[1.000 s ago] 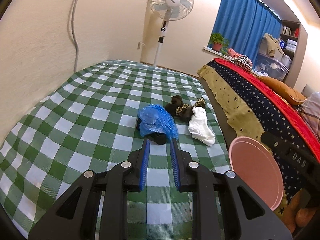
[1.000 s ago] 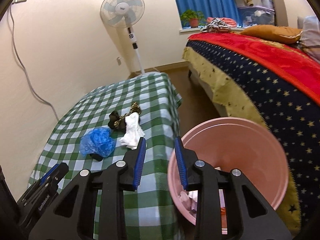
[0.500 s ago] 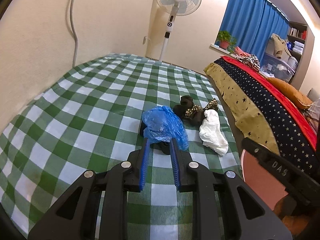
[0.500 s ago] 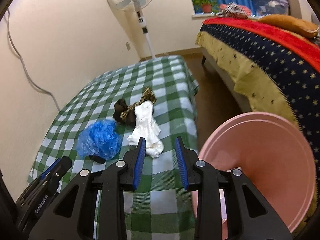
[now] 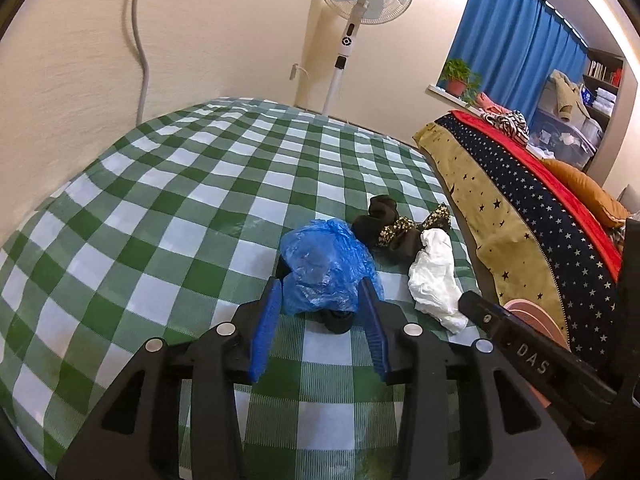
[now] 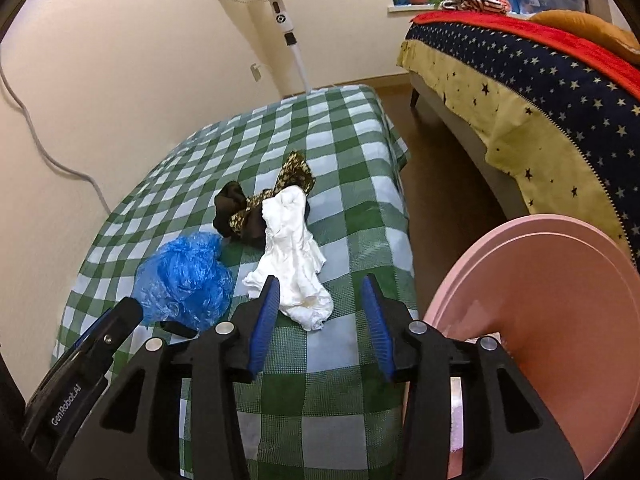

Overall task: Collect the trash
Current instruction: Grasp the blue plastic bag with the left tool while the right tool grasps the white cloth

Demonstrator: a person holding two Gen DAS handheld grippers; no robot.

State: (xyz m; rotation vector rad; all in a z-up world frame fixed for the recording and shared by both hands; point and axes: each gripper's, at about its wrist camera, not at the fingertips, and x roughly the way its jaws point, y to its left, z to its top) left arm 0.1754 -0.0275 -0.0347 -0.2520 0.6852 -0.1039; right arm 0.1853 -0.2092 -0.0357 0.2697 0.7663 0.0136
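A crumpled blue plastic bag (image 5: pixel 326 266) lies on the green checked tablecloth (image 5: pixel 180 208), over a small black object (image 5: pixel 338 320). My left gripper (image 5: pixel 320 300) is open, its fingers either side of the bag's near end. Right of it lie a white crumpled cloth (image 5: pixel 434 276) and a dark leopard-print cloth (image 5: pixel 394 226). In the right wrist view, my right gripper (image 6: pixel 320 300) is open, just in front of the white cloth (image 6: pixel 294 252); the blue bag (image 6: pixel 184 278) is to its left. A pink bin (image 6: pixel 552 320) stands at the table's right.
A standing fan (image 5: pixel 360 12) is behind the table by the wall. A bed with a starry blanket (image 5: pixel 532 196) runs along the right, with a strip of floor (image 6: pixel 444 184) between it and the table. A cable (image 5: pixel 140 40) hangs on the left wall.
Both grippers have moved forward over the table and opened wider. The left now straddles the blue bag; the right has swung left from the pink bin towards the white cloth.
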